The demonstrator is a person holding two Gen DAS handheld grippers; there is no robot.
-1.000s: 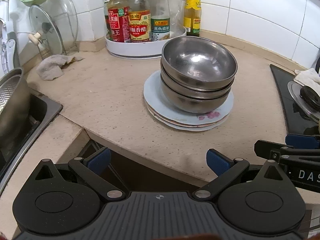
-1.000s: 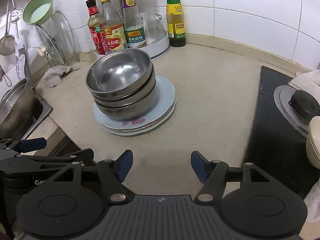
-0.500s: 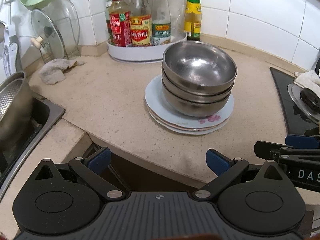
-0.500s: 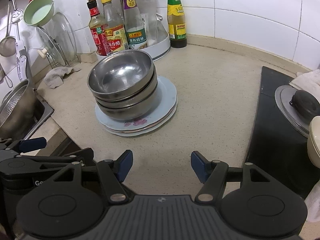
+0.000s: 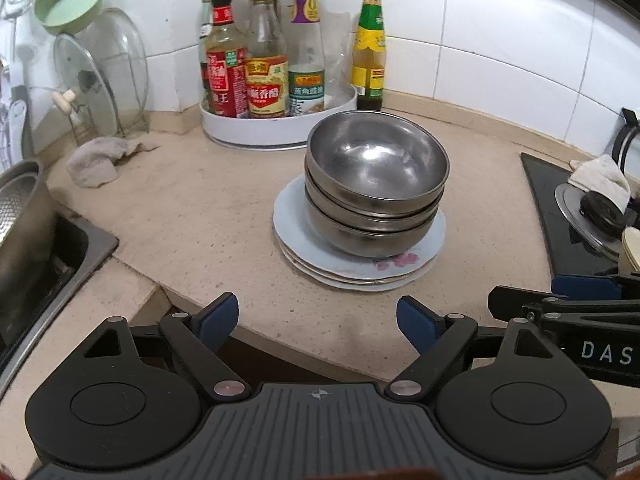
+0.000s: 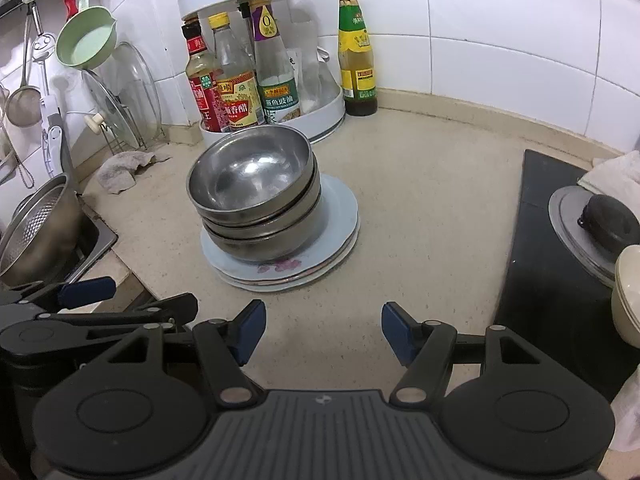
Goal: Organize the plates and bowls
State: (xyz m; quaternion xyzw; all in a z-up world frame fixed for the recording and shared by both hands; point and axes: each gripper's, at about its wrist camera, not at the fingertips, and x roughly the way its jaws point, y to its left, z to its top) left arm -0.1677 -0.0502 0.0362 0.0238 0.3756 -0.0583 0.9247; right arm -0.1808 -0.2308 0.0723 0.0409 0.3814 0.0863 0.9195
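Observation:
Three nested steel bowls [image 5: 376, 184] stand on a stack of pale blue plates [image 5: 304, 240] with a pink flower print, in the middle of the beige counter. The bowls [image 6: 252, 196] and plates [image 6: 340, 216] also show in the right wrist view. My left gripper [image 5: 318, 320] is open and empty, near the counter's front edge, short of the stack. My right gripper [image 6: 323, 330] is open and empty, just in front of the plates. Each gripper shows at the edge of the other's view.
A white turntable rack [image 5: 280, 128] with sauce bottles stands behind the stack, a green-labelled bottle [image 5: 370, 52] beside it. A sink with a metal colander [image 6: 36, 232] is at left, with a rag [image 5: 100, 160] and lid rack. A black hob [image 6: 560, 264] with a pot lid is at right.
Both grippers have drawn back and risen a little, so the stack sits farther off and more of the wall and rack shows. Both grippers stay open. The stack has not moved.

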